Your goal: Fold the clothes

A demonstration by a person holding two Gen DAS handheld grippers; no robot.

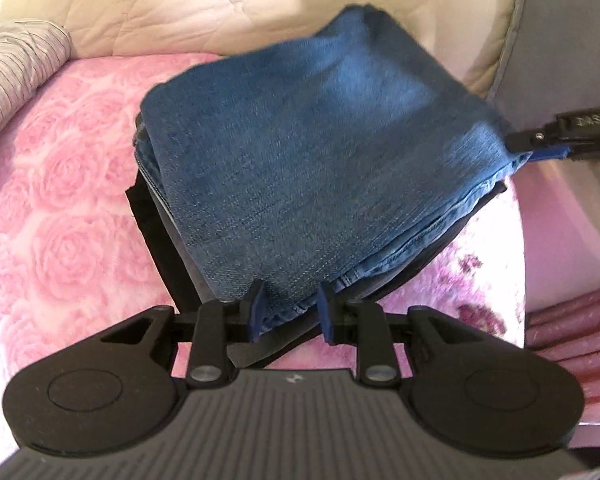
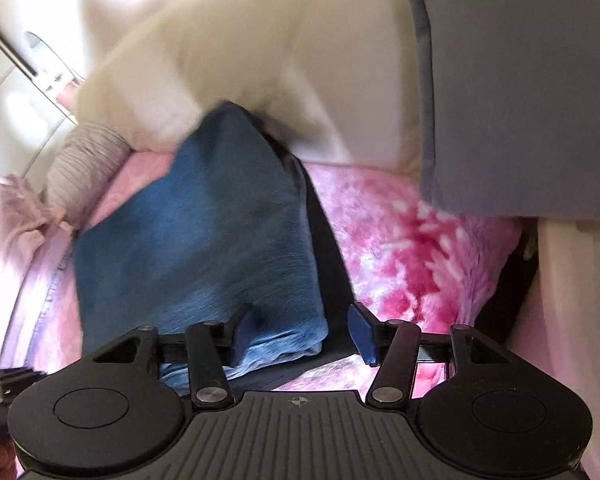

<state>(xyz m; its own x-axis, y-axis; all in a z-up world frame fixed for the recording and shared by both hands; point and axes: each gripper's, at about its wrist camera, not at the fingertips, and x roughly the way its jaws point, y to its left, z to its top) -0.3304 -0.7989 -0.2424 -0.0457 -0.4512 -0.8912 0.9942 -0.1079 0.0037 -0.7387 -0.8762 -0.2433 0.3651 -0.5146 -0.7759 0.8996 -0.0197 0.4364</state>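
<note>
Both claws sit at the near edge of folded jeans on a bed.

Left claw [image 1: 290,308] stands narrow, its blue pads either side of the jeans' [image 1: 308,160] hem corner; whether they press it is hard to tell. Right claw [image 2: 300,330] stands half open, the left pad against the denim's blurred corner, the right pad clear over the pink blanket [image 2: 400,232]. Folded jeans lie on a dark garment [image 1: 156,224] on the blanket. Cream quilt [image 1: 160,8] and a striped cloth [image 1: 16,60] lie behind.

The right tongs [image 1: 548,148] bear small, blurred lettering, not clearly legible.
</note>
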